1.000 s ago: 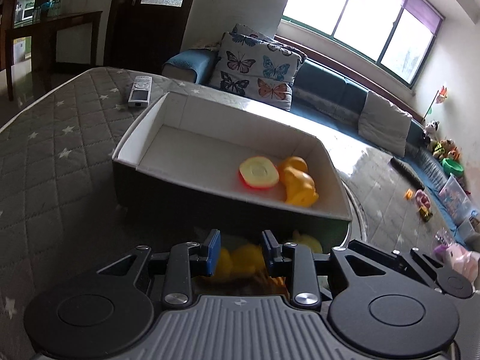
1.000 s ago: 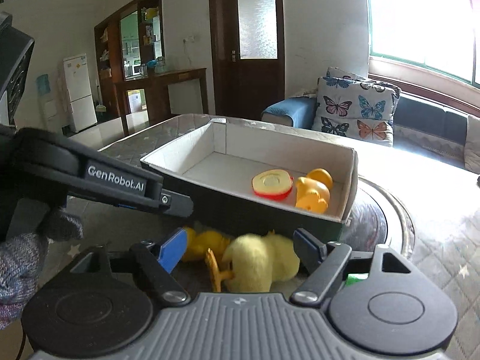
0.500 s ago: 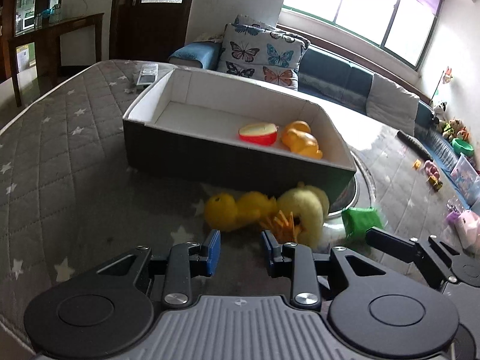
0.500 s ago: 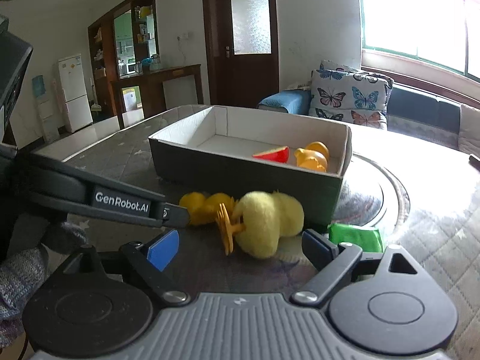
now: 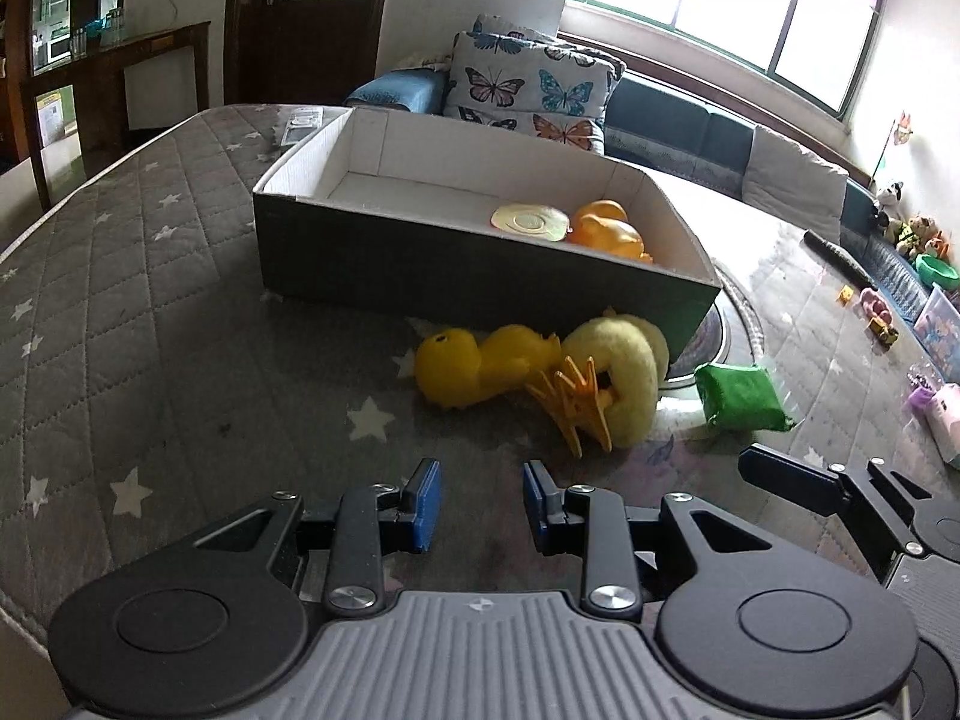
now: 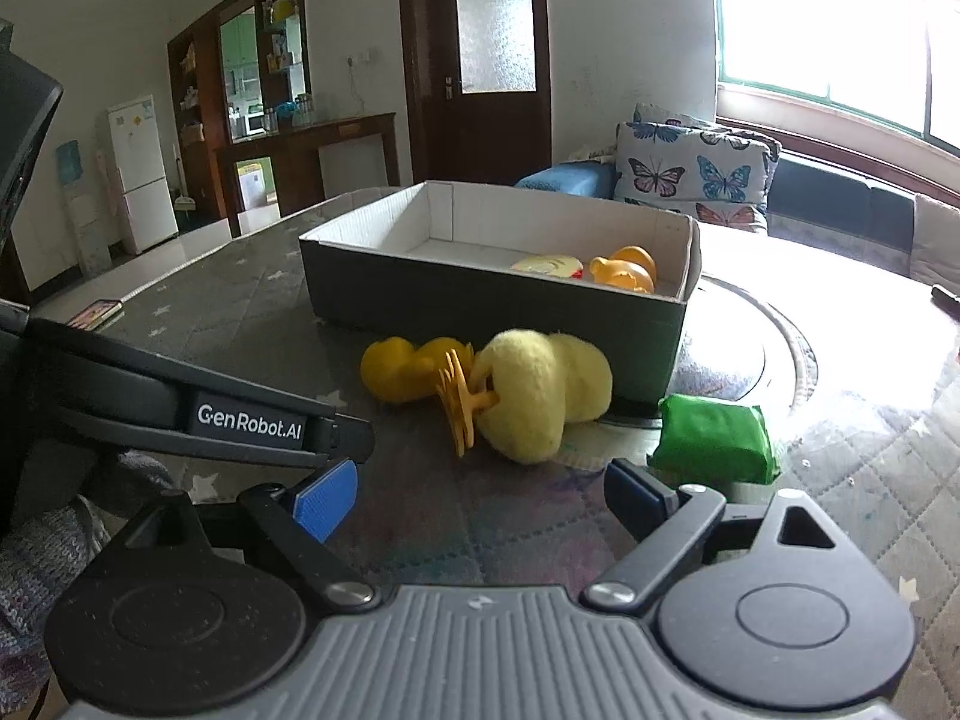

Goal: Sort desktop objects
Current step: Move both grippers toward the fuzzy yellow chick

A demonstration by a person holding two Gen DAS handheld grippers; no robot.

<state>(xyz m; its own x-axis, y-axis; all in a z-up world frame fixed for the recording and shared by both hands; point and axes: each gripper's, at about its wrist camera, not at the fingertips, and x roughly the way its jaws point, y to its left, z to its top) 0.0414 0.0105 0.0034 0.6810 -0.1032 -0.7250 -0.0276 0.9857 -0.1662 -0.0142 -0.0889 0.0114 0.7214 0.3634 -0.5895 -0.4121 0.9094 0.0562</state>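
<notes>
1. Closest in, the left gripper [image 5: 480, 504] is seen with its blue-padded fingers [image 5: 423, 504] apart and nothing between them, just bare quilt underneath.
2. The right gripper [image 6: 474, 501] is spread a good bit wider, fingers well apart, also nothing held. One of its black fingers can be spotted at the lower right of the left wrist view.
3. Everything is sat on a grey quilted surface with white stars [image 5: 150, 324], which is what both grippers are pointed down at.
4. Just past the fingers, a fuzzy pale-yellow plush chick with orange plastic feet [image 6: 540, 396] is found lying on its side, feet stuck out toward the cameras.
5. Touching it on the left is a smooth yellow rubber duck [image 5: 474, 363], also tipped over on the surface.
6. To the right of the plush, near but apart from it, a small green wrapped packet [image 6: 714, 435] is laid flat by the edge of a round glass turntable [image 6: 780, 348].
7. Behind all three, a shallow rectangular cardboard box, dark outside and white inside [image 5: 456, 264], is set on the surface. The plush is pushed right up against its near right corner.
8. Inside the box, at the right end, a toy apple half with a red rim [image 5: 531, 222] and an orange rubber duck [image 5: 606, 234] are seen side by side, touching.
9. Farther back, a butterfly-print cushion [image 5: 534, 96] is propped on a blue sofa under the window.
</notes>
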